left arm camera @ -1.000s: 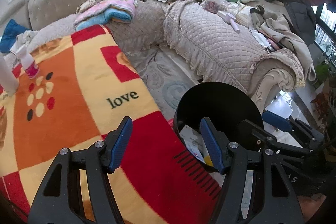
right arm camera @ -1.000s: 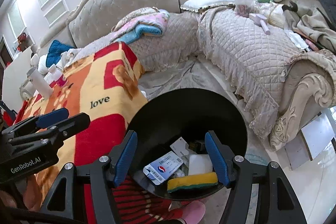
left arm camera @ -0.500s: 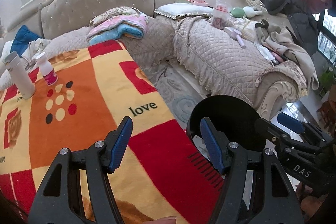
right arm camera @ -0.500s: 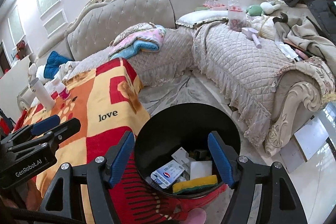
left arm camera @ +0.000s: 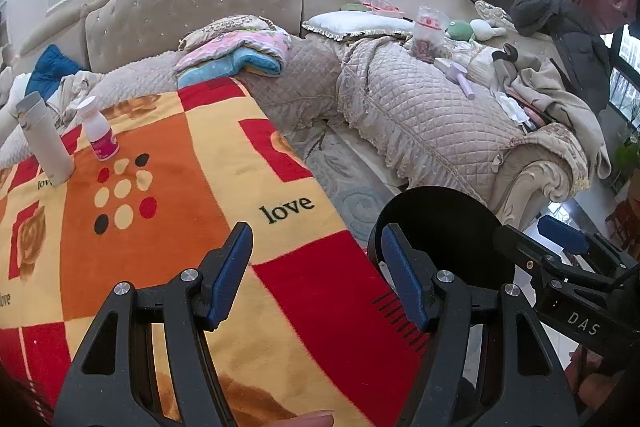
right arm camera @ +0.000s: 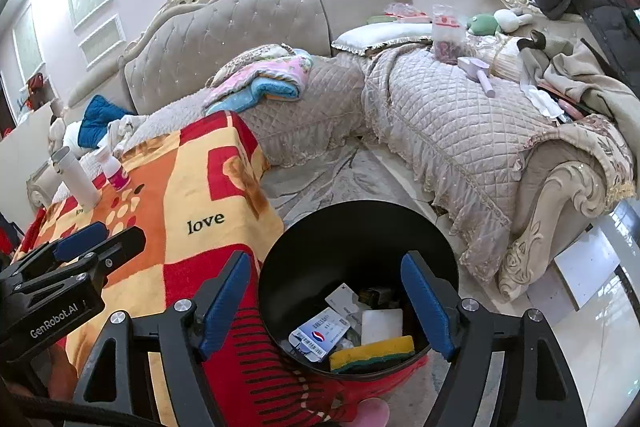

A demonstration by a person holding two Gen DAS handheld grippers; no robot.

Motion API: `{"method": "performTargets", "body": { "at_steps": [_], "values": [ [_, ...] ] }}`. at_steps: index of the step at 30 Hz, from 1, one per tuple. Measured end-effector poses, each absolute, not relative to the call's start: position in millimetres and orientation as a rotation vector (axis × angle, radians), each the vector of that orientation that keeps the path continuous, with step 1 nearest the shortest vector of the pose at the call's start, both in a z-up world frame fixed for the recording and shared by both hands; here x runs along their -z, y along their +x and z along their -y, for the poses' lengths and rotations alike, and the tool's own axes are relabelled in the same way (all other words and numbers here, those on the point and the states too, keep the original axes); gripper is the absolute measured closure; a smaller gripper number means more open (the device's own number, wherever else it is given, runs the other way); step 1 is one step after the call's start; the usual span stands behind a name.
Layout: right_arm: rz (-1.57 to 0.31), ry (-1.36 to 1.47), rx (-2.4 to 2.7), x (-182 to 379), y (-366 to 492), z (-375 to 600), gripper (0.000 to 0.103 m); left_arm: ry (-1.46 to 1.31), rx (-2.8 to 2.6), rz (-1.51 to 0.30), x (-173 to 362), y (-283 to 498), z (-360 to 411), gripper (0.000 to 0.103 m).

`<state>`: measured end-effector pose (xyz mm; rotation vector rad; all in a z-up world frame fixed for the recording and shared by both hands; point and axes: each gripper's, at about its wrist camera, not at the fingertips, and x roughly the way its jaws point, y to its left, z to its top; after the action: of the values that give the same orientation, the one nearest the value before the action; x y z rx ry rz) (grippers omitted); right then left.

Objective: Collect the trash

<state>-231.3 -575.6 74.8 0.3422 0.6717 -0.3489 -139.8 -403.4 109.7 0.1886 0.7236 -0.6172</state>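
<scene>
A round black bin (right arm camera: 360, 239) stands on the floor beside the blanket-covered table; inside lie a yellow-green sponge (right arm camera: 372, 353), a white block (right arm camera: 382, 325), a blue-and-white wrapper (right arm camera: 320, 335) and other scraps. My right gripper (right arm camera: 326, 287) hovers above the bin, its jaws opening with nothing between them. My left gripper (left arm camera: 316, 259) stands open and empty over the blanket's (left arm camera: 160, 227) red-and-yellow edge, the bin (left arm camera: 444, 227) just to its right. A small white-and-pink bottle (left arm camera: 100, 135) and a tall white flask (left arm camera: 44, 143) stand at the table's far left.
A beige quilted corner sofa (right arm camera: 460, 131) wraps the back and right, strewn with folded blankets (right arm camera: 264, 79), a pillow, a jar, plush toys and clothes. Patterned floor (right arm camera: 320, 183) lies between table and sofa. A fingertip (left arm camera: 312, 419) shows at the bottom edge.
Both grippers have risen and tilted up, so the bin sits lower and smaller in view. The right gripper's jaws have spread wider. The bottle and flask have come further into the left view.
</scene>
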Motion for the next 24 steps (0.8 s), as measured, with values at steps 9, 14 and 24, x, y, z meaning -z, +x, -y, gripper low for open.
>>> {"method": "performTargets", "body": {
  "at_steps": [9,14,24],
  "values": [
    [-0.676,0.344,0.349,-74.6,-230.7,575.5,0.027,0.186,0.619,-0.727,-109.5,-139.4,403.3,0.037],
    [-0.682,0.337,0.349,-75.1,-228.9,576.2,0.026,0.184,0.619,-0.726,-107.9,-138.6,403.2,0.037],
    [-0.682,0.338,0.347,-75.7,-227.4,577.1,0.026,0.182,0.618,-0.73,-108.2,-138.3,403.7,0.037]
  ]
}}
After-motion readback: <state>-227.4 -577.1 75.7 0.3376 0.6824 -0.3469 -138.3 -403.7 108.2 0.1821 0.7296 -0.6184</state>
